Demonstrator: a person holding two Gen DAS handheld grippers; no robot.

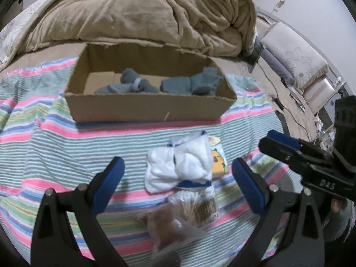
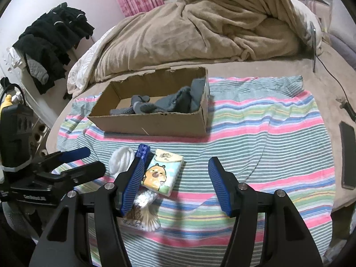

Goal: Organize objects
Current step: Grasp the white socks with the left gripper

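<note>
so, both grippers hang over a striped towel (image 2: 255,133) spread on a bed. left gripper (image 1: 178,178) has its jaws wide apart w/ nothing gripped; a bundle of white socks (image 1: 178,169) w/ blue bands lies on the towel between its fingers, pads not touching it. just right of the socks, touching them, is a tissue pack (image 2: 160,173) w/ a yellow cartoon animal on it. near side of the socks: a clear bag of cotton swabs (image 2: 144,213), & in the left wrist view a blurred brownish thing in clear wrap nearer still, can't tell what it is. right gripper (image 2: 175,178) is abt half open & empty, above the towel, w/ the tissue pack just inside its left finger, no contact seen. farther back on the towel sits an open cardboard box (image 2: 155,124), torn along its far rim, w/ grey socks (image 2: 160,106) inside, mostly toward its right end. beyond the box a tan blanket (image 2: 211,33) is heaped up. dark clothes (image 2: 49,44) hang far left, & a dark phone (image 2: 348,153) lies at the right edge of the bed.
</note>
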